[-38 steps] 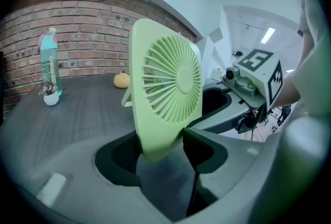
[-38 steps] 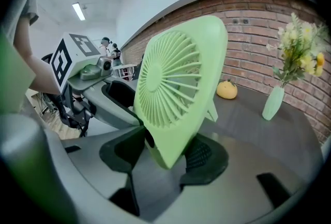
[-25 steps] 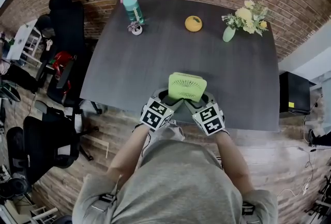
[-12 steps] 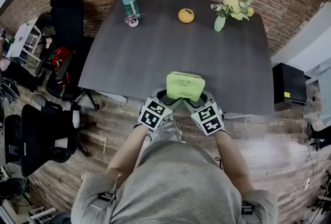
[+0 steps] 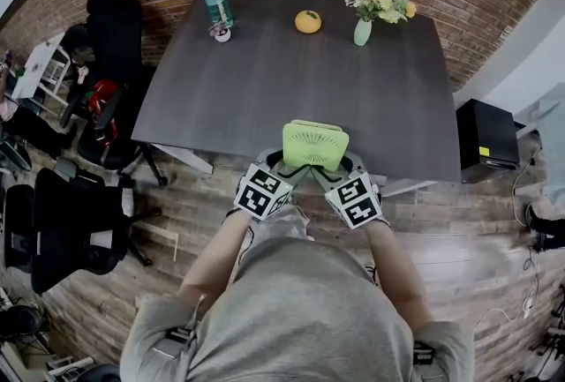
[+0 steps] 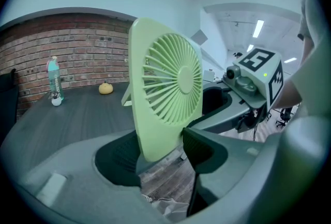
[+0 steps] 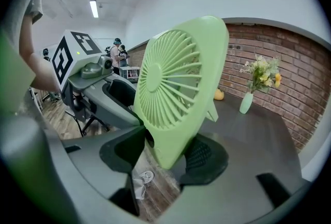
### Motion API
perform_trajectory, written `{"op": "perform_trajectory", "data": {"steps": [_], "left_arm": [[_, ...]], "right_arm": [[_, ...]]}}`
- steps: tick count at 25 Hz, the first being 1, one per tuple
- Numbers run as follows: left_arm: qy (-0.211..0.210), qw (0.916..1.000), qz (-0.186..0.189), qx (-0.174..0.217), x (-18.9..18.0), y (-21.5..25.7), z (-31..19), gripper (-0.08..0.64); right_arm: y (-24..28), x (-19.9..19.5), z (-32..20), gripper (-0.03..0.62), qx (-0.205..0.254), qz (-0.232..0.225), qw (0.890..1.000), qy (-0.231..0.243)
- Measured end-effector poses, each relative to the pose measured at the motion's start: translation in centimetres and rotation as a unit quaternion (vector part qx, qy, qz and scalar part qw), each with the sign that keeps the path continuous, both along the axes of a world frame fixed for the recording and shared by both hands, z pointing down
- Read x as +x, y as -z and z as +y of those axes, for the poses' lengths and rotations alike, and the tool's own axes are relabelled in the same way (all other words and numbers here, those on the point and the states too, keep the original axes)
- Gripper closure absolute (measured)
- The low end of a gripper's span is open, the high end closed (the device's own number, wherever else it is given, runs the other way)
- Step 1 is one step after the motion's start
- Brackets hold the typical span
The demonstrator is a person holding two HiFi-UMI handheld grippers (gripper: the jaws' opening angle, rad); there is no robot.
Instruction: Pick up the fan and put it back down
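You have the green fan [image 5: 315, 145] clamped from both sides: the left gripper [image 6: 160, 153] pinches one lower corner of its housing and the right gripper [image 7: 165, 158] pinches the other, with the grille upright between them. The fan hangs in the air, clear of the dark table [image 5: 265, 89], just at its near edge, and in both gripper views you can see wooden floor [image 5: 459, 230] under the bottom corners rather than tabletop. That is the main hazard. If you let go here, or lower it without first carrying it further over the table, the base would likely miss the surface and the fan would drop to the floor. The hold itself looks slim too: each pair of jaws bites only a small patch of smooth plastic low on the body, so most of the weight sits above the grip, and the fan could swing forward or back if either squeeze eases. If your two hands drift apart, or one leads the other, you could twist a corner out of its jaws. The little rear stand [image 6: 124, 100] juts out behind; set it down unevenly and the fan may topple. The water bottle [image 5: 214, 3] and flower vase [image 5: 364, 29] stand well apart at the far edge and pose no risk.
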State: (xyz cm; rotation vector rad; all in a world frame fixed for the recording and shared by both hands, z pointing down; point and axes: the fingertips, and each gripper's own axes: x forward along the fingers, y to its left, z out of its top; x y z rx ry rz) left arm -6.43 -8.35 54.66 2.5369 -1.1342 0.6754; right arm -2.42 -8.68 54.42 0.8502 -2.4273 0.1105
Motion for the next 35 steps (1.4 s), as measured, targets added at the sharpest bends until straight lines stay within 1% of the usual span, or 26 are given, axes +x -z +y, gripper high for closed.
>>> {"op": "perform_trajectory", "data": {"steps": [11,15,20,27,35], "left_arm": [[-0.03,0.9996,-0.002,0.001,4.2,-0.1,1.8,0.304],[-0.043,0.9991,-0.003,0.004,6.0,0.2,1.8,0.304],[-0.063,0.998,0.0,0.0,7.8,0.0,1.2,0.304],[-0.089,0.996,-0.001,-0.004,10.0,-0.5,-0.4,0.304],[-0.1,0.995,-0.004,-0.008,12.0,-0.8,-4.0,0.304]], "right_arm": [[-0.2,4.2,2.0,0.367,0.002,0.001,1.0,-0.026],[0.2,5.9,2.1,0.367,0.003,-0.002,0.999,-0.041],[0.0,7.8,1.9,0.367,-0.008,0.005,0.998,-0.06],[-0.4,9.9,0.3,0.367,-0.004,0.004,0.996,-0.086],[-0.9,12.0,-3.1,0.367,-0.015,0.003,0.995,-0.096]]}}
